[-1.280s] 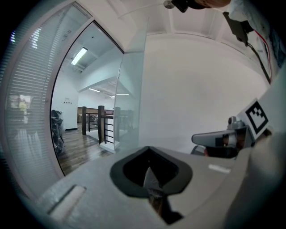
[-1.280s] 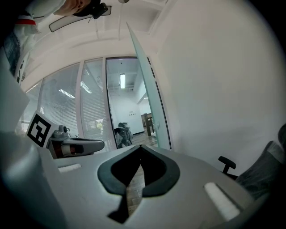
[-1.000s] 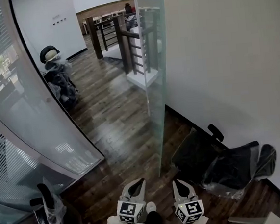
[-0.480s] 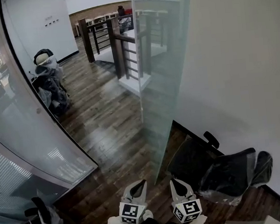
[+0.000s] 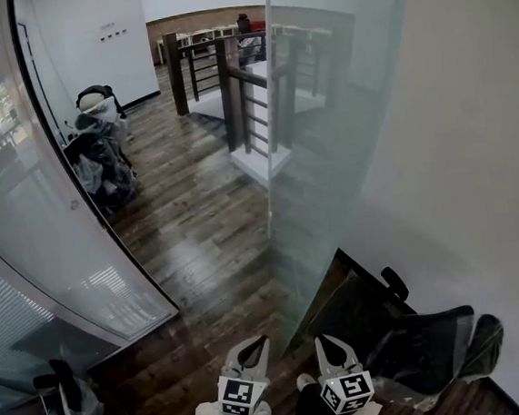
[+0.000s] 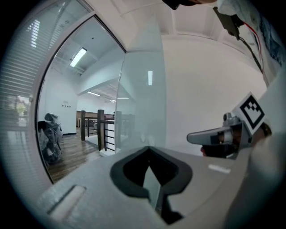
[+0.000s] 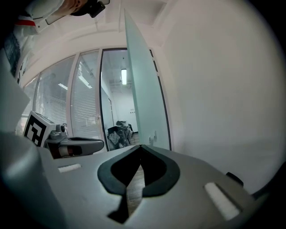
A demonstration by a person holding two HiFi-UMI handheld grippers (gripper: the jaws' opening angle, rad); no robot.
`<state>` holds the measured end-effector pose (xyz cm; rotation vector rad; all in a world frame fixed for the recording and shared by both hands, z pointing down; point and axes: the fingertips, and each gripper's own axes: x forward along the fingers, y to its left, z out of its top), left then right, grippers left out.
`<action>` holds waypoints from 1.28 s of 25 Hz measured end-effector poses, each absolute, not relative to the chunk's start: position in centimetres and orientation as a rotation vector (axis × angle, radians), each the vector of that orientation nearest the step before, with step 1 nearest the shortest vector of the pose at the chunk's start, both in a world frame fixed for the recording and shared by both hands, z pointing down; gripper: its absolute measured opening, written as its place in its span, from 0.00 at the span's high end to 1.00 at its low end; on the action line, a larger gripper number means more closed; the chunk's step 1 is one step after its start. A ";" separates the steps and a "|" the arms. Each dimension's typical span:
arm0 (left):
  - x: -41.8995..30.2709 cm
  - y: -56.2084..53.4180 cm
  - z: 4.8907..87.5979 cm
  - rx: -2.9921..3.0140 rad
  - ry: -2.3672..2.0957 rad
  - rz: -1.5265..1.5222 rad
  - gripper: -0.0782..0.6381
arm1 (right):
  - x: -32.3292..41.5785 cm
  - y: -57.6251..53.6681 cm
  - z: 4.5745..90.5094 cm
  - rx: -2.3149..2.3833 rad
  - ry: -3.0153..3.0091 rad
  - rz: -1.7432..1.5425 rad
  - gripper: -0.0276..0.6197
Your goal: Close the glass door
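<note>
Jaws clenched, empty: left gripper [image 5: 255, 346], right gripper [image 5: 331, 343]. Frosted flat glass door [image 5: 345, 148]; glossy plank floor [image 5: 197, 226].

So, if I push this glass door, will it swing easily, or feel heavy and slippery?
The glass door is a tall pane with no visible frame, so it is probably stiff and rather heavy; expect a slow start. Its smooth frosted face looks slippery, so a push may slide sideways. The bare edge might chip if it is knocked.
</note>
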<state>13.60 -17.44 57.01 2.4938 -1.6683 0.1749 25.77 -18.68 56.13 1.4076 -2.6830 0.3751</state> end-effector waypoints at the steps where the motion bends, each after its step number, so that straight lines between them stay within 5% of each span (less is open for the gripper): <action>1: 13.4 -18.0 57.0 2.475 -1.698 0.171 0.89 | 25.7 -19.5 56.2 1.382 -2.694 0.371 0.95; 30: 8.8 -23.0 56.9 1.914 -2.304 0.151 0.89 | 21.2 -32.6 60.6 0.473 -2.936 0.351 0.95; 32: 8.7 -22.8 56.8 1.878 -2.320 0.145 0.89 | 20.5 -32.9 61.2 0.349 -2.932 0.336 0.77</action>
